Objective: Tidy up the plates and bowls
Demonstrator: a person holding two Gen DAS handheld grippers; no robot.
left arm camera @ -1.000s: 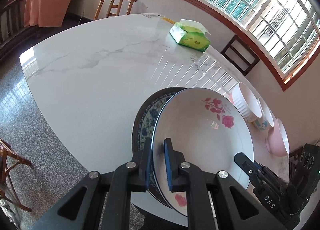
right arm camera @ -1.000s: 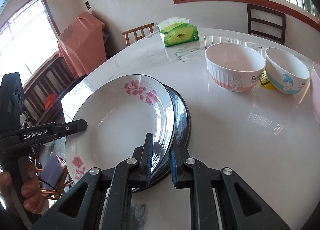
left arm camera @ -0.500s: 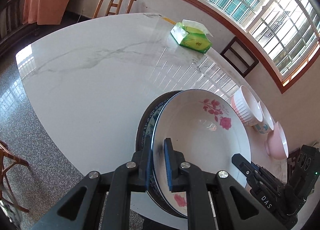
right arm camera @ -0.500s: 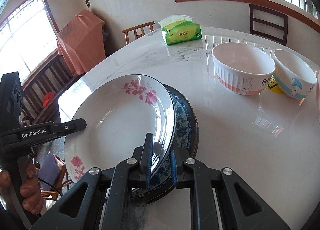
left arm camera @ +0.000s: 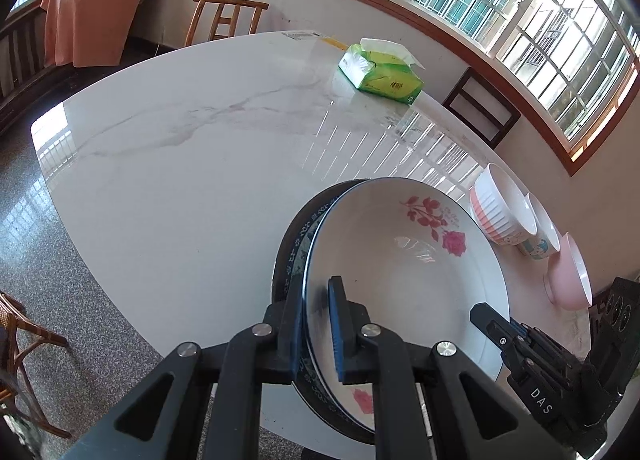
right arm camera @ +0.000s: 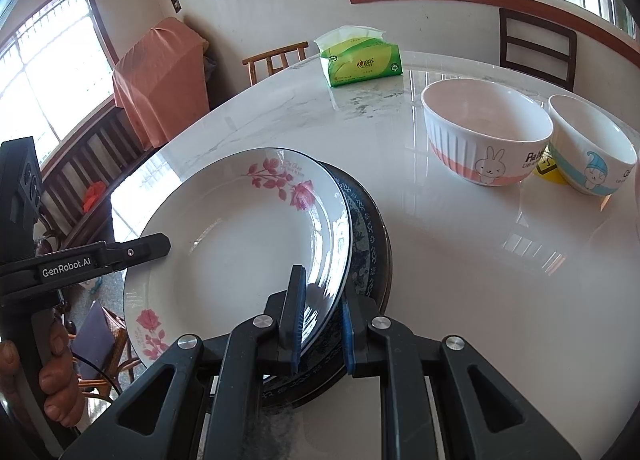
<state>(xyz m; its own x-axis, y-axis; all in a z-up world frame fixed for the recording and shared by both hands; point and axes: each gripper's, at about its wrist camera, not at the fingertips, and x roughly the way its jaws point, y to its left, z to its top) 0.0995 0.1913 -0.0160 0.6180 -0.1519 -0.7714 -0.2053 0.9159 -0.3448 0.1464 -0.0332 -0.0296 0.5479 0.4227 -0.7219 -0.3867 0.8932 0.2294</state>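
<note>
A white rose plate lies on top of a blue-patterned plate near the marble table's front edge. My right gripper is shut on the rose plate's right rim, one pad inside the plate and one outside, over the blue plate. My left gripper is shut on the left rim of the same rose plate. The blue-patterned plate and a dark rim show beneath it. Each view shows the other gripper across the plate: the right gripper and the left gripper.
A rabbit bowl, a blue-banded bowl and a pink bowl stand in a row to the right. Far back lies a green tissue box. Wooden chairs ring the table. A hand holds the left gripper's handle.
More of the blue-patterned plate shows beside the rose plate's right rim than a second ago. Both grippers keep their hold on the rim.
</note>
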